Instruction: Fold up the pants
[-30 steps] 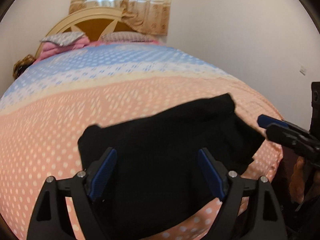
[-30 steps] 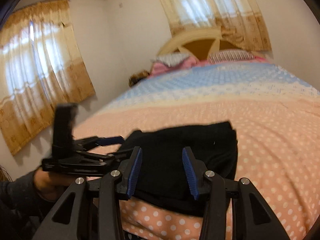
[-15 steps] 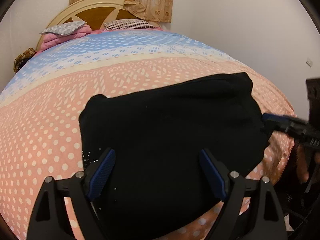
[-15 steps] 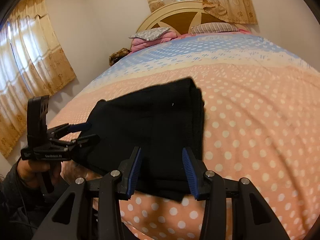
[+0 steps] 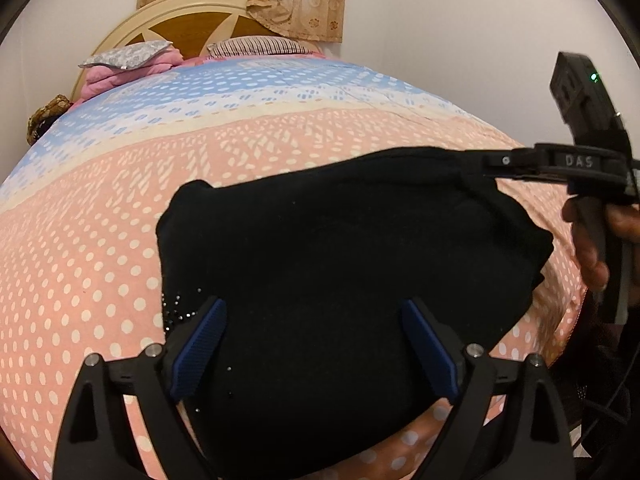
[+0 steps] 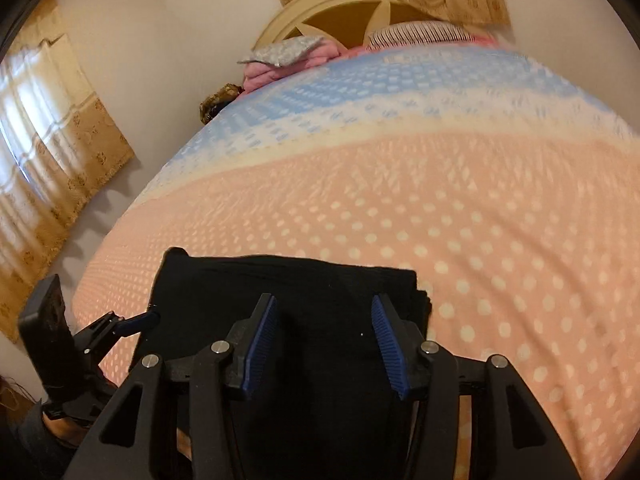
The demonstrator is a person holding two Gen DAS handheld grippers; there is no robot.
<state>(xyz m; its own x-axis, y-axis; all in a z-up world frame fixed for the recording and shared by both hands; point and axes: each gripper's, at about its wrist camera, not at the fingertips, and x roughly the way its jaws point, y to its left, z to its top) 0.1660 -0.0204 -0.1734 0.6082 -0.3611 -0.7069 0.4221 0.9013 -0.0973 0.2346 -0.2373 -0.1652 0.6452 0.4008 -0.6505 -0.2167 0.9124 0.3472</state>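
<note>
Lying in a thick, soft, roughly rectangular bundle near the foot edge of the bed, the black pants point(image 5: 344, 264) look like a matte knit with a few tiny sparkly specks at 1 corner; the bedspread point(image 5: 100, 248) under them is peach with white dots, fading to blue by the headboard point(image 5: 192, 16); the left gripper point(image 5: 316, 344) hovers right over the bundle's near edge, blue ribbed pads point(image 5: 198, 346) spread wide, holding nothing; the right gripper point(image 6: 324, 340) sits over the right end, also parted and empty; contact with the fabric can't be judged.
</note>
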